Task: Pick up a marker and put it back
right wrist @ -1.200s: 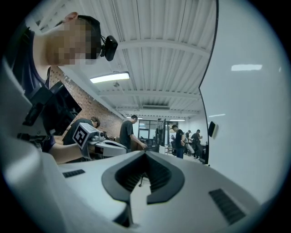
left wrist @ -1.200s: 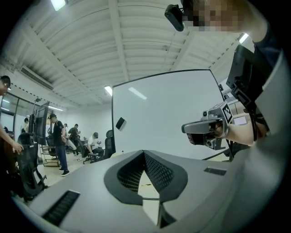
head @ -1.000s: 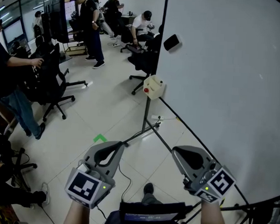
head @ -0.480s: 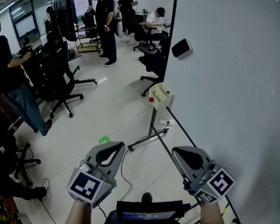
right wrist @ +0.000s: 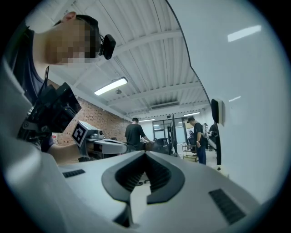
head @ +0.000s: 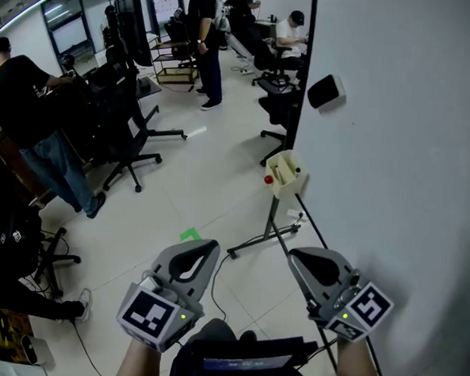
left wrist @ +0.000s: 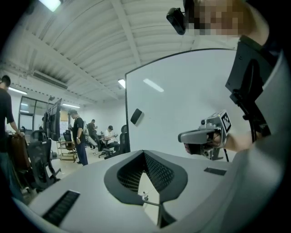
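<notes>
No marker shows clearly in any view. A cream holder box [head: 285,173] with a red spot hangs at the lower left corner of the whiteboard [head: 403,170], ahead of both grippers. A black eraser [head: 327,91] sticks to the board above it. My left gripper [head: 208,246] is held low over the floor with its jaws shut and empty; its tips [left wrist: 143,152] meet. My right gripper [head: 295,255] is beside the board, level, shut and empty [right wrist: 145,154]. Each gripper appears in the other's view: the right gripper [left wrist: 200,135] and the left gripper [right wrist: 107,144].
The whiteboard's stand legs [head: 257,242] and a cable [head: 223,278] lie on the tiled floor ahead. Black office chairs [head: 134,141] and several people [head: 203,30] fill the left and back. A green tape mark [head: 189,235] is on the floor.
In the head view the holder box, eraser and stand have slid right and lower, so the board's corner is nearer. Both grippers keep their places in the picture and stay shut.
</notes>
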The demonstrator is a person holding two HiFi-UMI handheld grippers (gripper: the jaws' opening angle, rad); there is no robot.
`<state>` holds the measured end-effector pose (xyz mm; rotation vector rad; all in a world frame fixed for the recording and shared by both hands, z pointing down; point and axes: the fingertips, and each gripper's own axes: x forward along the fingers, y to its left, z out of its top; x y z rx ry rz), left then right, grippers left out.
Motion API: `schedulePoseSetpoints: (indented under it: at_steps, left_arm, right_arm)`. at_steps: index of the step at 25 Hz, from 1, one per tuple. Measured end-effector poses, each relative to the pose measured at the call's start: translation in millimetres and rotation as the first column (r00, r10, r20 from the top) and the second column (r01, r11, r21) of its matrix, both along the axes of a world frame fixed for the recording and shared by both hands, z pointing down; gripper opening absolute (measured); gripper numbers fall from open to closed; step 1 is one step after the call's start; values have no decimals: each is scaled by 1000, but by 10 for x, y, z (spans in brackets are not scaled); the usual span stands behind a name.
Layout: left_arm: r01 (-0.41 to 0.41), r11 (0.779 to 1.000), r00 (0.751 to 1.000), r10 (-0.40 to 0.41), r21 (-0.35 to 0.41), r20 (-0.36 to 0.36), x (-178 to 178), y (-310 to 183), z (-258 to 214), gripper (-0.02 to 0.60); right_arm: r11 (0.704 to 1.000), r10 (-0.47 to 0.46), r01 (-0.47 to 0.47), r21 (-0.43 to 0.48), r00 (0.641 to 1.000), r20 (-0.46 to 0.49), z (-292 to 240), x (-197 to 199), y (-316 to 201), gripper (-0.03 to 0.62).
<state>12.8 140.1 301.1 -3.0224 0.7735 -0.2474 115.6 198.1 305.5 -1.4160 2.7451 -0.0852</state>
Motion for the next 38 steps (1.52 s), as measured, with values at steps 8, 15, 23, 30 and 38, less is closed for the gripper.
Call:
schedulePoseSetpoints:
  at_steps: [8, 15, 23, 30, 38]
  left_arm:
    - [30, 999, 999, -31, -16, -16, 99, -286, 62, -5]
    - [-10, 1000, 1000, 10, 10, 9, 102, -703, 165, -5]
    - [-119, 993, 993, 119, -26, -20, -151, -1601, 268, -5]
    - [-280, 960, 960, 280, -26, -32, -261, -2435, 222, -5]
    - [-440, 897, 898, 438, -36, -38, -114, -2800, 267, -5]
  right_arm:
    - [999, -46, 45, -13, 998, -35, 87, 38, -313, 11]
    - [1000, 8, -8, -5, 999, -40, 159, 91, -693, 11]
    - [992, 126, -127, -19, 989, -81, 235, -190, -1509, 11]
    - [961, 272, -275, -17, 957, -102, 151, -503, -2224, 11]
    - [916, 392, -399, -44, 913, -114, 148, -591, -2562, 11]
